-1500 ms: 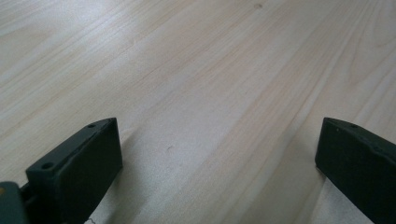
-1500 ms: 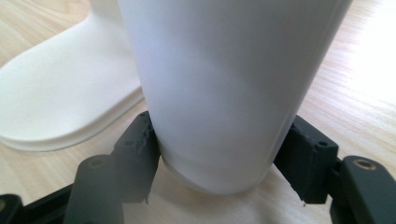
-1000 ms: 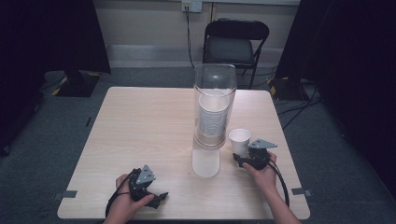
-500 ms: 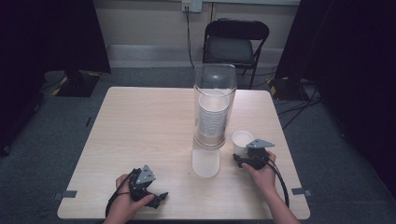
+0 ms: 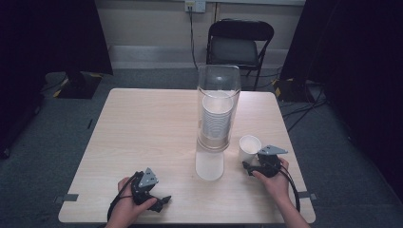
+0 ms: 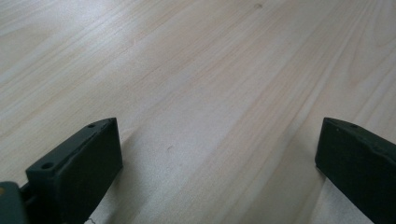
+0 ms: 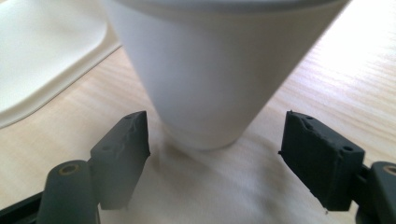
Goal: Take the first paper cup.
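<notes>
A white foam cup [image 5: 248, 147] [image 7: 205, 70] stands upright on the wooden table [image 5: 142, 123], right of a clear tube dispenser [image 5: 217, 109] that holds a stack of white cups. My right gripper [image 5: 247, 165] [image 7: 215, 144] is open just in front of the cup's base, jaws apart on either side and not touching it. Near the table's front left edge, my left gripper [image 5: 164, 200] [image 6: 217, 163] rests low over bare wood, open with nothing between its jaws.
A white oblong base [image 5: 209, 164] lies in front of the dispenser, and part of it shows at upper left as a white plate [image 7: 42, 56]. A black folding chair [image 5: 240, 40] stands beyond the table. Dark curtains flank the room.
The cup has come down from the right gripper's hold onto the table, and the right gripper has opened and drawn back slightly. The left gripper has not moved.
</notes>
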{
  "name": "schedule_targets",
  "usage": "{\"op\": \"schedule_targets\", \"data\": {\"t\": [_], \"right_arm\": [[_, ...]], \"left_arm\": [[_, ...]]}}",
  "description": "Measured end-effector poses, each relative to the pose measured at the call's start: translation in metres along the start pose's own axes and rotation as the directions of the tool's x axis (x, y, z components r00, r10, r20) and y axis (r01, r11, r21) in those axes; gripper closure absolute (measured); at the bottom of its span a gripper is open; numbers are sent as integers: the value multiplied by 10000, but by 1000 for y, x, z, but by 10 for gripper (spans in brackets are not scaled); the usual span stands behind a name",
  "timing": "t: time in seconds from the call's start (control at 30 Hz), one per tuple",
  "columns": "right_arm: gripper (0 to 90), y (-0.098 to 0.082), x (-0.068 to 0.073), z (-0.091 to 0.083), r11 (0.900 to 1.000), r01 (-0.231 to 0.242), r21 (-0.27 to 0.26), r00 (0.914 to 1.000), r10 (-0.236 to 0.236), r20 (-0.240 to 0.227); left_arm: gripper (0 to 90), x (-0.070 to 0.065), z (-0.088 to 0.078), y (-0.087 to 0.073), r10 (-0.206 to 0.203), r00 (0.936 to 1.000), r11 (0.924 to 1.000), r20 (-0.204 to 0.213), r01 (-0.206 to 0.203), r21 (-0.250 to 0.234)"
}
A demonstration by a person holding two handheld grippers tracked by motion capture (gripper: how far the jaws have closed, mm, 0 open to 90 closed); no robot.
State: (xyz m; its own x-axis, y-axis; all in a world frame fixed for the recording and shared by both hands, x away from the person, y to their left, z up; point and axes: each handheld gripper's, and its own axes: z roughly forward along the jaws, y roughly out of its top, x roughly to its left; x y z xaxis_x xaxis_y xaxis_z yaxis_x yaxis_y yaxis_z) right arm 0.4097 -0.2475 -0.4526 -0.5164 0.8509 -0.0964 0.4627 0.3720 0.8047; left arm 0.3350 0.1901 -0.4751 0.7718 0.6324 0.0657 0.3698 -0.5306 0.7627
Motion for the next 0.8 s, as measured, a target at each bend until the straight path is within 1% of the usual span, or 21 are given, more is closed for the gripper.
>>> {"op": "schedule_targets", "data": {"t": [0.07,0.1,0.13,0.17,0.2,0.23,0.27,0.3,0.33,0.37,0.4,0.47,0.57,0.6,0.63,0.7,0.73,0.8], "right_arm": [[241,0,0,-3,10000,20,-40,10000,-20,-29],[300,-2,1,-8,9999,106,2,9999,-106,-59],[343,-3,1,-10,9998,197,-57,9998,-197,-105],[343,-3,1,-10,9998,197,-57,9998,-197,-105],[366,-5,2,-14,9991,342,-259,9994,-343,-36],[366,-5,2,-14,9991,342,-259,9994,-343,-36],[401,-6,2,-15,9991,290,-324,9996,-290,-10],[416,-7,1,-15,9989,241,-404,9997,-243,-41],[421,-7,0,-14,9990,212,-404,9997,-214,-64],[444,-7,-1,-12,9991,171,-379,9999,-170,31],[460,-6,-2,-9,9990,214,-389,9998,-215,-3],[460,-4,-2,-6,9991,182,-379,9998,-179,61],[459,0,0,-4,9989,232,-410,9997,-233,-2],[418,2,3,-3,9985,310,-441,9995,-311,-6],[418,2,3,-3,9985,310,-441,9995,-311,-6],[356,2,6,-4,9993,201,-318,9998,-203,-80],[306,1,11,-7,9995,285,-156,9993,-288,-217],[268,1,16,-11,9990,418,-169,9987,-422,-282]], "left_arm": [[0,0,0,0,0,10000,10000,-5,0,-1],[0,0,0,0,1,10000,10000,1,-1,-3],[0,0,0,0,0,10000,10000,1,0,-1],[0,0,0,0,0,10000,10000,1,0,-1],[0,0,0,0,-3,10000,10000,-6,3,-2],[0,0,0,0,1,10000,10000,2,-1,-2],[0,0,0,0,1,10000,10000,-6,-1,-1],[0,0,0,0,-2,10000,10000,1,2,-3],[0,0,0,0,-26,10000,10000,-2,26,-21],[0,0,0,0,2,10000,10000,-7,-2,-4],[0,0,0,0,6,10000,10000,1,-6,3],[0,0,0,0,-33,10000,10000,0,33,-25],[0,0,0,0,-23,10000,10000,-1,23,-20],[0,0,0,0,-25,10000,10000,-7,25,-22],[0,0,0,0,-25,10000,10000,-7,25,-22],[0,0,0,0,-25,10000,10000,-3,25,-21],[0,0,0,0,-21,10000,10000,-3,21,-17],[0,0,0,0,-17,10000,10000,-8,17,-17]]}}
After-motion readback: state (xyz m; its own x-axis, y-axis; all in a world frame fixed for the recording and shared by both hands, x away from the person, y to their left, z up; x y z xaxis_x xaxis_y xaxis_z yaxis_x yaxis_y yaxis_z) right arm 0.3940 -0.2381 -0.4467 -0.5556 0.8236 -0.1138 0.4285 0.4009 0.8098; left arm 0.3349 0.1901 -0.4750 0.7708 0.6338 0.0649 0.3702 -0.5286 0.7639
